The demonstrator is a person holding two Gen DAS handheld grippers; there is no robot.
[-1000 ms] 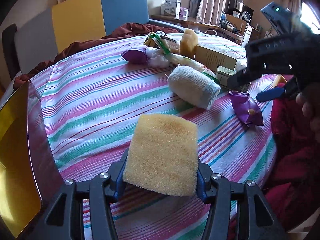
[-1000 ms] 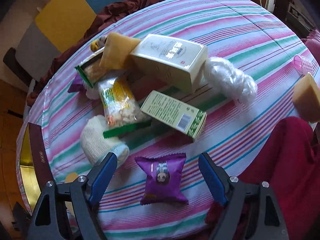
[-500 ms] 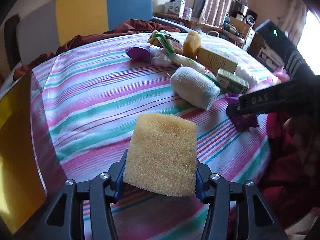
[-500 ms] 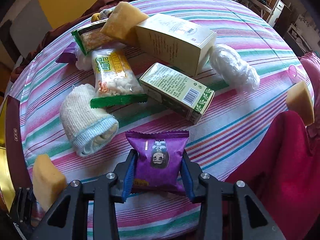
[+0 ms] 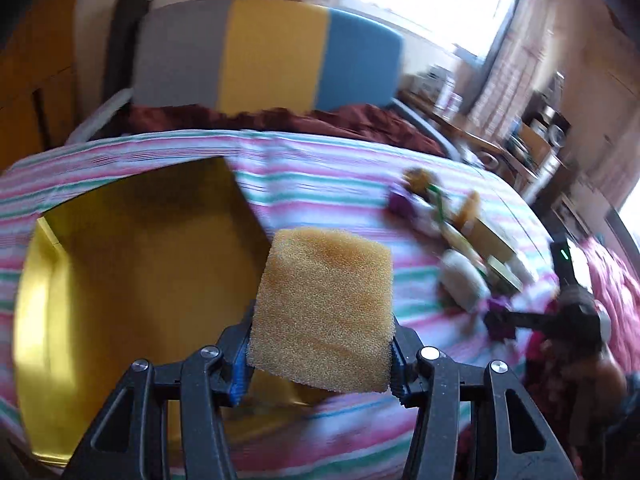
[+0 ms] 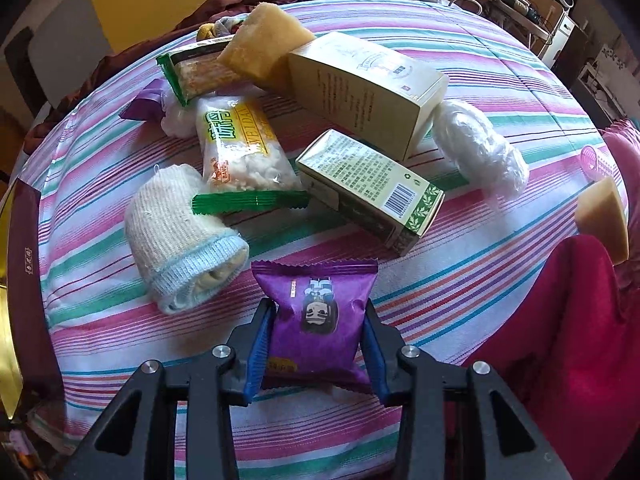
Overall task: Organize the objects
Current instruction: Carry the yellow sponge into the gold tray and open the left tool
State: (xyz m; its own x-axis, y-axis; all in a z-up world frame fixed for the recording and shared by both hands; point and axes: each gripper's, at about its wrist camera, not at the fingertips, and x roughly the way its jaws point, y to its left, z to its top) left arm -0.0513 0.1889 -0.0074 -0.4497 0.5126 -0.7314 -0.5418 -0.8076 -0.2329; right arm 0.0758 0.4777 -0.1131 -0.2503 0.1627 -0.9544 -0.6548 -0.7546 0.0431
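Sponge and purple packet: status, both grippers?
Left gripper shut on yellow sponge, held beside the open gold box. Right gripper shut on purple snack packet. Rolled sock close by, not blocking.

The left gripper (image 5: 320, 354) is clamped on a yellow sponge (image 5: 322, 312), its blue-padded fingers (image 5: 240, 360) pressing both sides. The right gripper (image 6: 316, 350) is closed on a purple snack packet (image 6: 316, 320), fingers squeezing its lower edges, held low over the table.
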